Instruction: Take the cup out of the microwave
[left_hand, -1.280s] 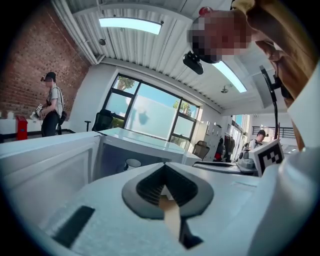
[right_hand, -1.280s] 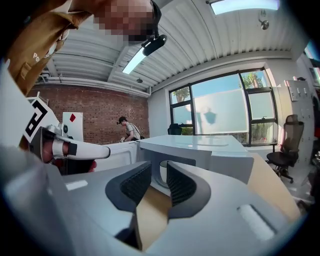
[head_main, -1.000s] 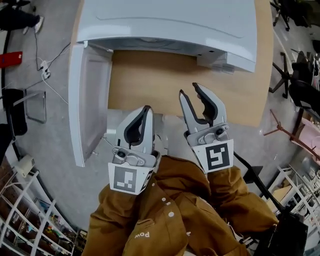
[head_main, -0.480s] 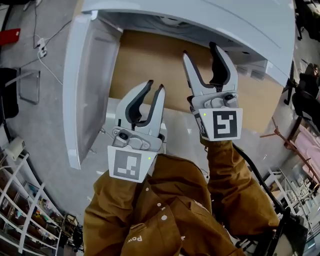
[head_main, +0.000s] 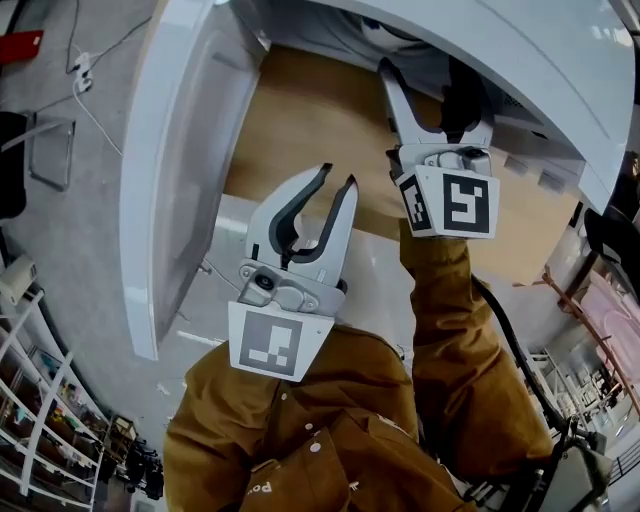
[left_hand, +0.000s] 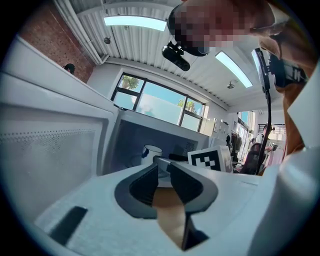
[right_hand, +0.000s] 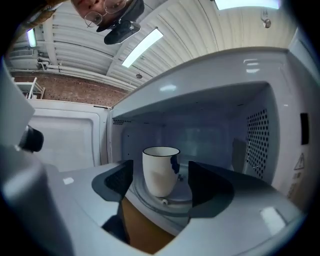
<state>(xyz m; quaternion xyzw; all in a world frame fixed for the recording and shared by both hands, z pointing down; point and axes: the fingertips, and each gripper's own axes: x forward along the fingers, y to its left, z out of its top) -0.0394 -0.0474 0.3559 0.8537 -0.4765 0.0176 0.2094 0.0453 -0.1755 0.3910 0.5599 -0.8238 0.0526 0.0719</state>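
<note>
Plastic, smooth and glossy white, is making up the boxy microwave (head_main: 500, 50) in the head view, and its flat door (head_main: 170, 170) is hanging wide open on the left over a matte tan wooden table (head_main: 300, 130). The left gripper (head_main: 336, 176), pale grey with curved dark-lined jaws, is hovering over the table edge, its tips standing a narrow gap apart with nothing between them. The right gripper (head_main: 420, 75) is reaching into the oven mouth above a brown fabric sleeve (head_main: 450, 330), its jaws opening. In the left gripper view, the tapered jaws are framing only a wedge of tabletop, while the cup (left_hand: 151, 152) is sitting farther off inside the oven, beside the right gripper's checkered marker cube (left_hand: 210, 159). In the right gripper view, the rounded white cup, with a thin dark rim and a dark handle on its right side, is standing upright on the ridged round turntable (right_hand: 175, 197) between the spreading dark pads, which are not touching it. A perforated metal wall (right_hand: 257, 135) is lining the cavity's right side.
</note>
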